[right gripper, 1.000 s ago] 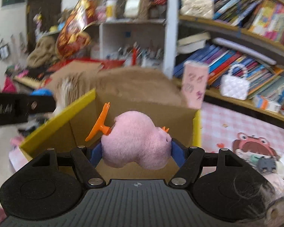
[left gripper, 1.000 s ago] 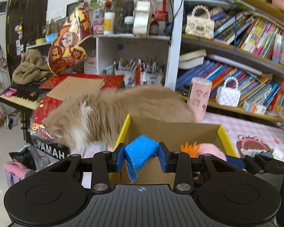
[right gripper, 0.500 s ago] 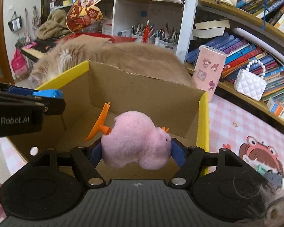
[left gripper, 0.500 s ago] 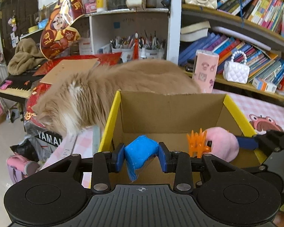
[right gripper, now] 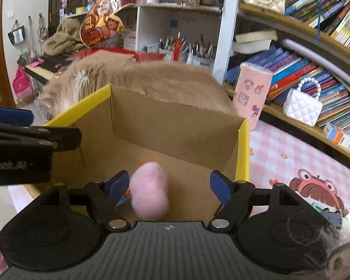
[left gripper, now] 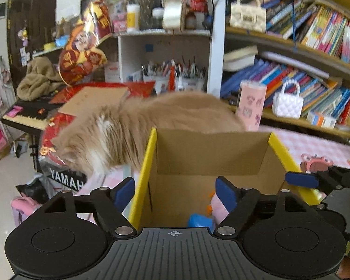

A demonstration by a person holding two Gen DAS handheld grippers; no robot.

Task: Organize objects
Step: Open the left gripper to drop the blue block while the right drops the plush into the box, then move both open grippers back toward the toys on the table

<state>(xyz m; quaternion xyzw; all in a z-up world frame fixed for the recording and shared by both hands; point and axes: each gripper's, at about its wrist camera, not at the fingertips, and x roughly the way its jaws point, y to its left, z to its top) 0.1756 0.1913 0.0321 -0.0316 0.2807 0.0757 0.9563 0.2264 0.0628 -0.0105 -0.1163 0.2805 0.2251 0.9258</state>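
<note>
An open cardboard box (left gripper: 212, 149) with yellow flap edges stands in front of me; it also shows in the right wrist view (right gripper: 175, 126). My left gripper (left gripper: 175, 192) is open and empty above the box's left side. A blue object (left gripper: 199, 221) lies on the box floor below it. My right gripper (right gripper: 169, 185) is open and empty over the box. The pink plush toy (right gripper: 149, 190) with orange parts lies in the box below it; it also shows in the left wrist view (left gripper: 218, 207).
A fluffy tan cat (left gripper: 137, 126) stands right behind the box, head down to the left. A pink tumbler (right gripper: 252, 96) stands behind the box's right corner. Bookshelves (left gripper: 303, 74) rise behind. A pink checked cloth (right gripper: 291, 163) covers the surface at right. A keyboard (left gripper: 25, 116) is far left.
Both grippers opened. The blue object dropped from my left gripper into the box, and the pink plush dropped from my right gripper into the box.
</note>
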